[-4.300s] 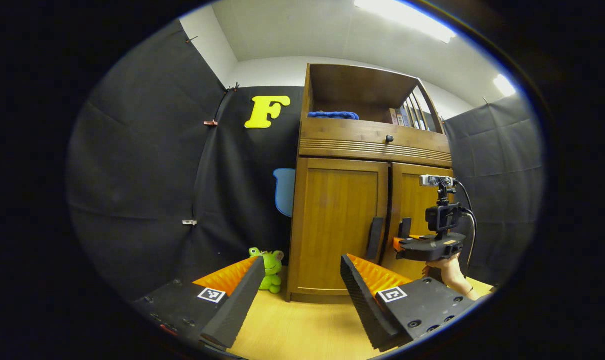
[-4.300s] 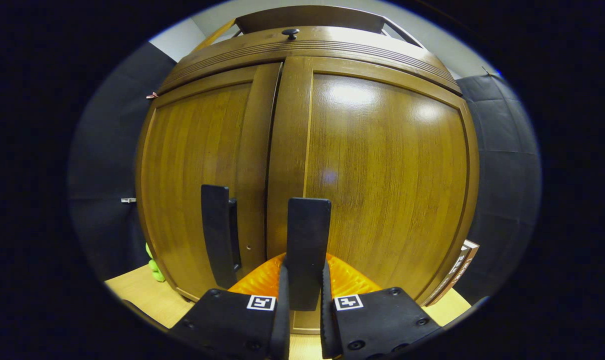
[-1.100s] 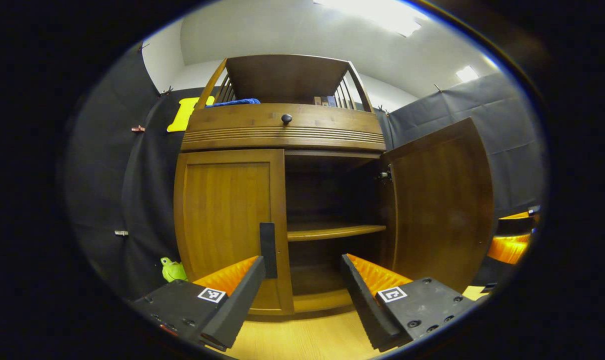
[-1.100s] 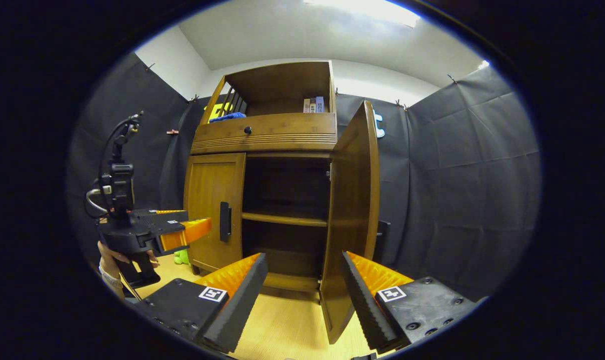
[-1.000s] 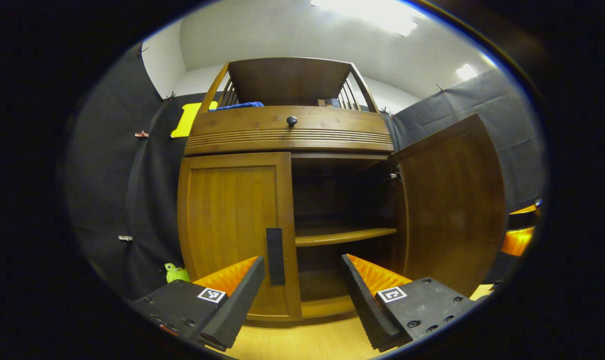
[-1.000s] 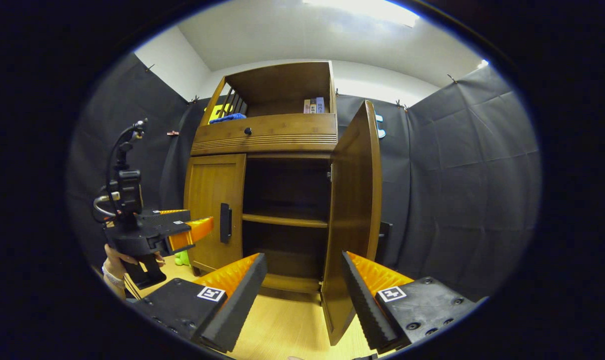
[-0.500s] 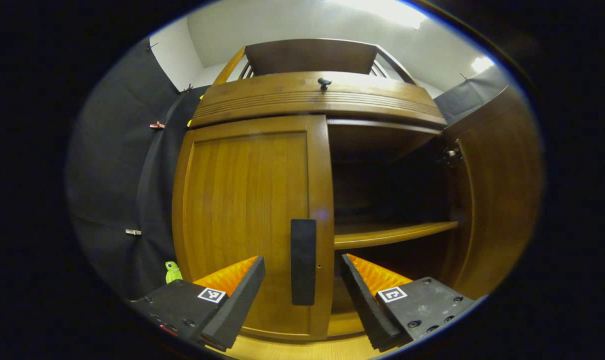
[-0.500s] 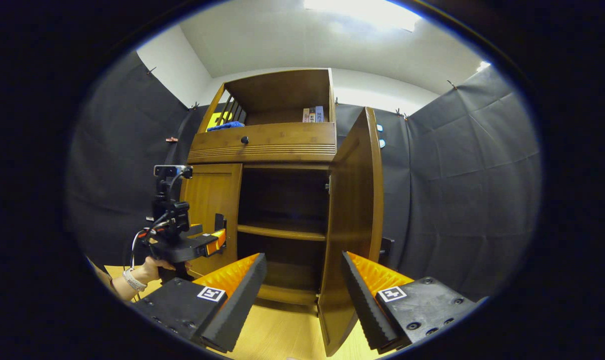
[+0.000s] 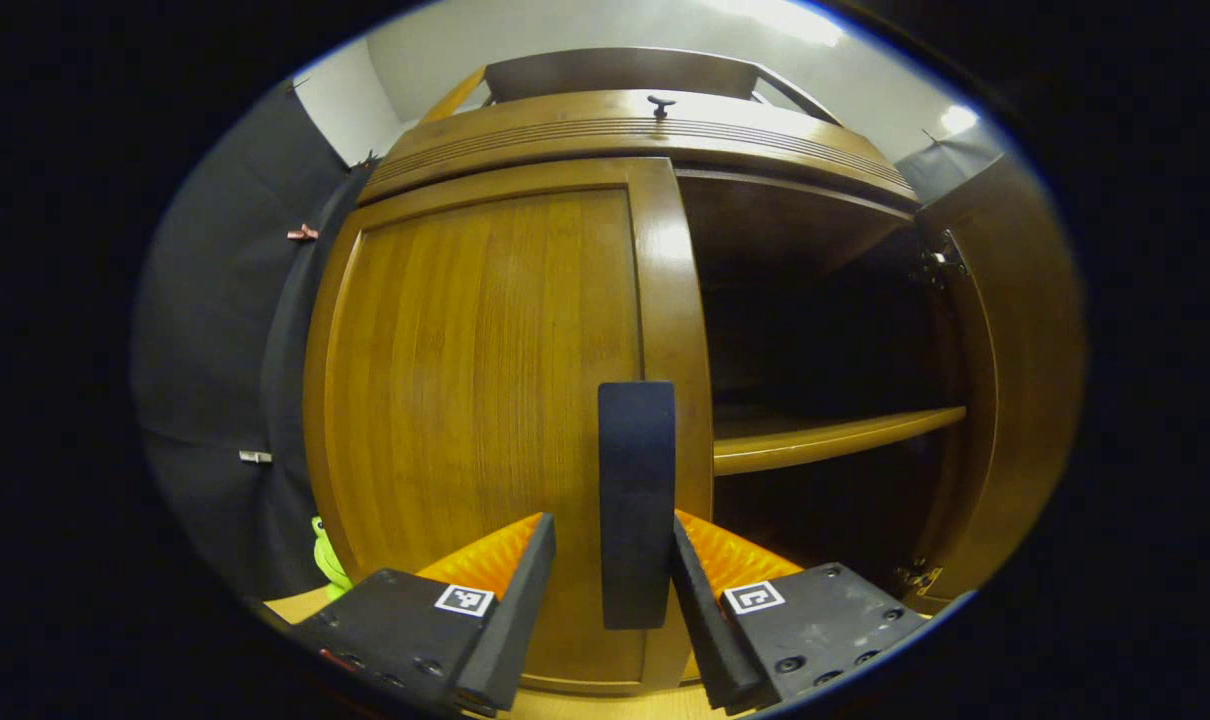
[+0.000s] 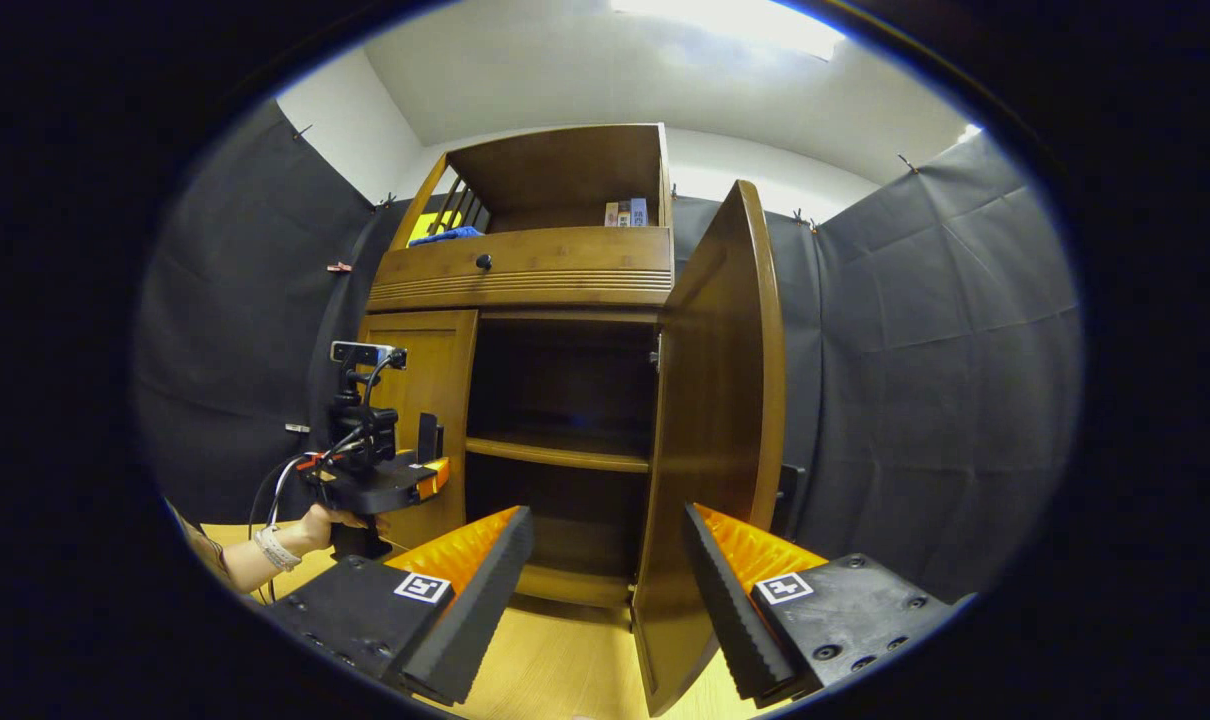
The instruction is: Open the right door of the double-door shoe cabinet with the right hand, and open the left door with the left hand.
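Note:
The wooden shoe cabinet fills the left gripper view. Its left door (image 9: 485,370) is closed, and the dark upright handle (image 9: 635,480) on it stands between the fingers of my left gripper (image 9: 613,520). The right-hand finger (image 9: 700,600) touches the handle, while a small gap remains on the other side. The right door (image 9: 1015,350) is swung wide open, baring a shelf (image 9: 825,440). In the right gripper view, my right gripper (image 10: 605,530) is open and holds nothing, a little back from the open right door (image 10: 715,400). The left gripper (image 10: 430,470) sits at the left door (image 10: 420,350).
A drawer with a dark knob (image 9: 657,102) runs above the doors. A blue cloth (image 10: 450,236) and books (image 10: 625,212) lie on the top shelf. A green toy (image 9: 327,560) sits left of the cabinet. A hand (image 10: 315,520) holds the left gripper above the wooden floor (image 10: 555,670).
The right door, closed at first, now stands open. My left gripper has moved up to the left door's handle and its fingers have narrowed around it. The right gripper has hardly moved.

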